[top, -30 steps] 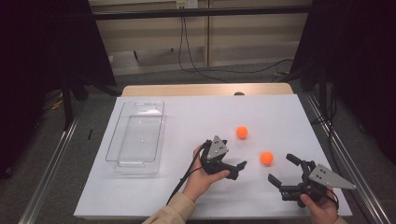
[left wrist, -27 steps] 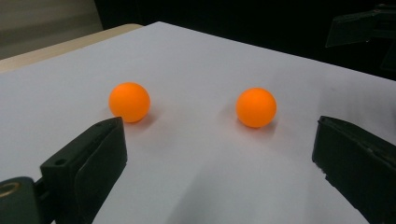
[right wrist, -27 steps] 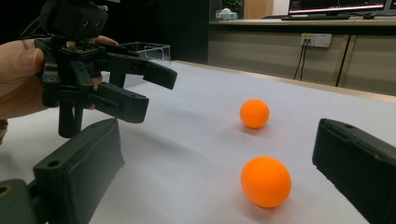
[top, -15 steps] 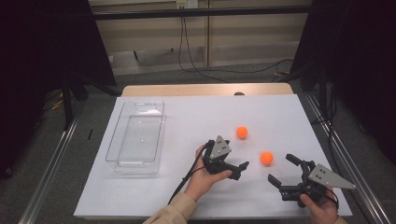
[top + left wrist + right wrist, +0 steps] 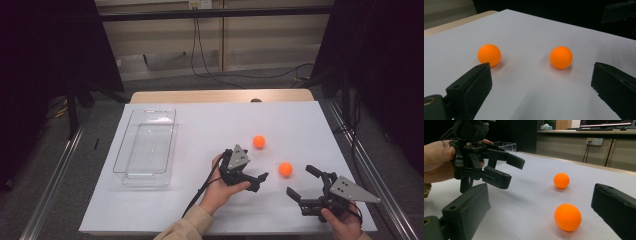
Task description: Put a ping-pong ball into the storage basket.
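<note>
Two orange balls lie on the white table top, one farther back (image 5: 258, 141) and one nearer (image 5: 285, 169). My left gripper (image 5: 258, 181) is held in a hand just left of the nearer ball, open and holding nothing. In the left gripper view both balls (image 5: 489, 55) (image 5: 561, 57) lie ahead of its spread jaws (image 5: 541, 75). My right gripper (image 5: 300, 181) stands open just below the nearer ball. In the right gripper view that ball (image 5: 567, 217) sits between the jaws (image 5: 540, 202), the other ball (image 5: 561, 180) lies beyond, and the left gripper (image 5: 512, 172) hovers at left.
A clear plastic tray (image 5: 127, 155) stands on the left part of the table; its rim (image 5: 504, 144) shows behind the left gripper. The white sheet (image 5: 200, 130) ends at a wooden strip (image 5: 220, 96) at the back. Metal rails run along both sides.
</note>
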### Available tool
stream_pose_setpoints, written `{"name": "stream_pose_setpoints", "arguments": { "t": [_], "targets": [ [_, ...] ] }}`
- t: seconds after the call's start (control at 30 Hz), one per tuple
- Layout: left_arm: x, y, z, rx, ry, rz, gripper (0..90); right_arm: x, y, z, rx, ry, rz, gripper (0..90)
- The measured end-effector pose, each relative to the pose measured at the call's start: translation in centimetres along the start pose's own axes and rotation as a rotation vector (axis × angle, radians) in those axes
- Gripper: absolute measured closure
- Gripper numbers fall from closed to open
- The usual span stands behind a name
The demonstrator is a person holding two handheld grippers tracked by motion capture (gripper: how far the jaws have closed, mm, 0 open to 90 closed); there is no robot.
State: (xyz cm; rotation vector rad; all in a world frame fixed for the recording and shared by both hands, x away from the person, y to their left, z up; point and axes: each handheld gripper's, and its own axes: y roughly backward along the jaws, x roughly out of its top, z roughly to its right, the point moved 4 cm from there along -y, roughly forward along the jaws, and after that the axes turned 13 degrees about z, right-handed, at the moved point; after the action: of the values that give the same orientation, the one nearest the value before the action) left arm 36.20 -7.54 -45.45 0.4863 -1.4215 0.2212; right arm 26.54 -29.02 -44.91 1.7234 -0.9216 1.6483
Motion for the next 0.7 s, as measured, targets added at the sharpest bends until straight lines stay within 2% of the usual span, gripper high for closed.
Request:
{"name": "stream_pose_setpoints", "arguments": {
  "t": [0.7],
  "targets": [
    [0.12,-0.88,0.39,-0.013,0.008,-0.016,3.8,0.04,-0.01,-0.12,0.008,0.004,0.001,1.4]
  ]
}}
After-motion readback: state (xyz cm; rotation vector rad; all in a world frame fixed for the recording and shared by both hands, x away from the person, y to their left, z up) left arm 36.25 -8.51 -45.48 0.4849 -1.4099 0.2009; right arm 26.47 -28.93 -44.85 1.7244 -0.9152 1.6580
